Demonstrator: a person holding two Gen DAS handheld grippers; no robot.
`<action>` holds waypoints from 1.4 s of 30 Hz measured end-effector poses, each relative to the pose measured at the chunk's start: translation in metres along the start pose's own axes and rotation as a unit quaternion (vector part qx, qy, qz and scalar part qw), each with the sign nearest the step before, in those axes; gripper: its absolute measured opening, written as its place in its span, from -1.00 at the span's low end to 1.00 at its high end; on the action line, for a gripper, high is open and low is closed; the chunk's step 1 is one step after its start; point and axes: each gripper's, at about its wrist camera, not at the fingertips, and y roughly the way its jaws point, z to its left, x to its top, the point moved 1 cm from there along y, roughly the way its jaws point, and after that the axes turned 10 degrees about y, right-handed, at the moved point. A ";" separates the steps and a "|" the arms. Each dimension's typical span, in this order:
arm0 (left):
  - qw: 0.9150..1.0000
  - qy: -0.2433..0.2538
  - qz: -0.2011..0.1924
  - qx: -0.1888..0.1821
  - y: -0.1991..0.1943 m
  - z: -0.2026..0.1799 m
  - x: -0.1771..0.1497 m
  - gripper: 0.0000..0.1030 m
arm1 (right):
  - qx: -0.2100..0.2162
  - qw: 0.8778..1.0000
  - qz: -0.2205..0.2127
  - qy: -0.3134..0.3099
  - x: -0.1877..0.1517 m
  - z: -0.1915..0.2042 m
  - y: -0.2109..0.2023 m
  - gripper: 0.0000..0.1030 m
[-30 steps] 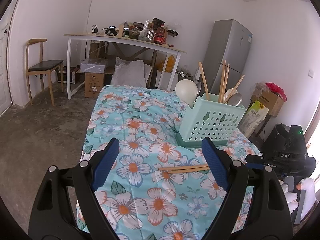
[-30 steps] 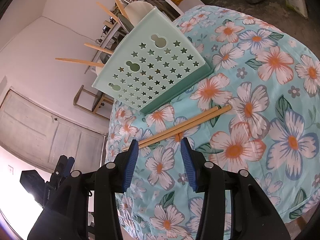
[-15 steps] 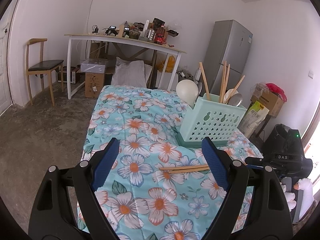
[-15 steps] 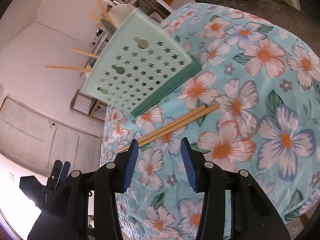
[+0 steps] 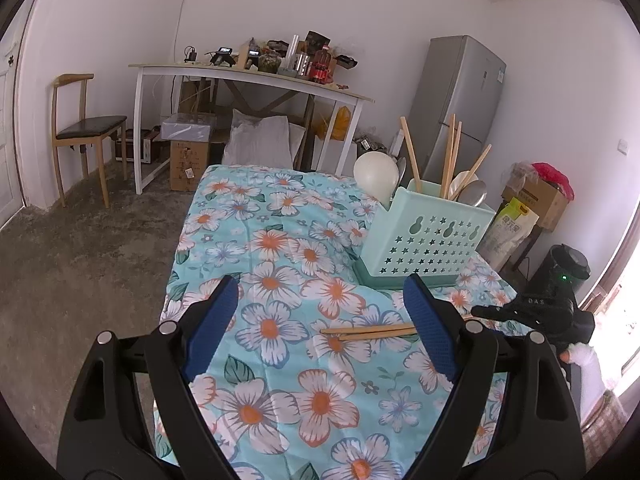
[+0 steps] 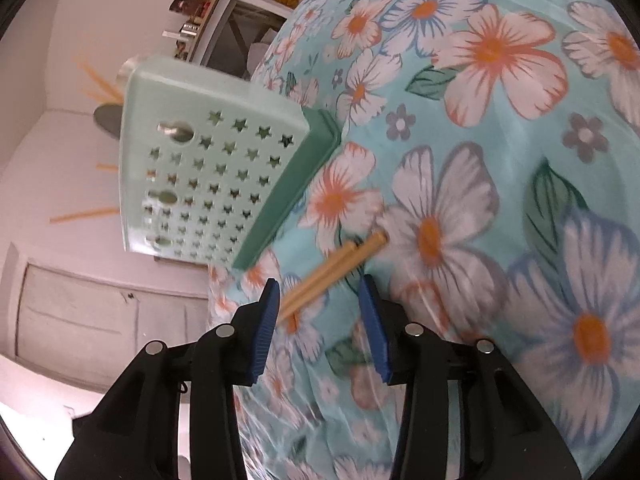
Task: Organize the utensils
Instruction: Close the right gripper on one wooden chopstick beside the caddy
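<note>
Evidently the task is well advanced but not finished: the pale mint plastic utensil caddy with star-shaped cut-outs (image 5: 426, 236), standing on its darker green drip tray (image 6: 294, 190) towards the far right of the table, already holds several upright wooden chopsticks (image 5: 450, 156), at least two metal spoons (image 5: 474, 192) and a round white ladle-like utensil (image 5: 376, 172). One pair of light wooden chopsticks (image 5: 370, 330) remains loose, lying flat on the turquoise floral tablecloth (image 5: 280, 248) just in front of the caddy and not touching it. No other stray utensil is visible on the cloth, so in my judgement this pair is the last item to be stowed. The right gripper (image 6: 320, 300) is tilted down over the near end of that pair; in its own view the chopsticks (image 6: 332, 272) run diagonally into the gap between the blue pads (image 6: 266, 320), nearer the pad on the left of that view. Its jaws are closing and stand part-way in, but the pads do not yet press on the wood; that frame is blurred, so fine contact cannot be confirmed. The left gripper (image 5: 320, 320) hovers above the cloth with its jaws spread wide and nothing between them; in its view the pair lies just ahead of, and partly hidden behind, the pad on the right. Remaining work, as assessed: pinch, lift and drop the pair into the caddy.
</note>
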 end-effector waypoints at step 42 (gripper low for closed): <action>1.000 0.008 0.000 0.009 -0.005 -0.006 0.002 0.56 | 0.049 0.992 -0.030 0.113 0.029 -0.008 0.019 -0.47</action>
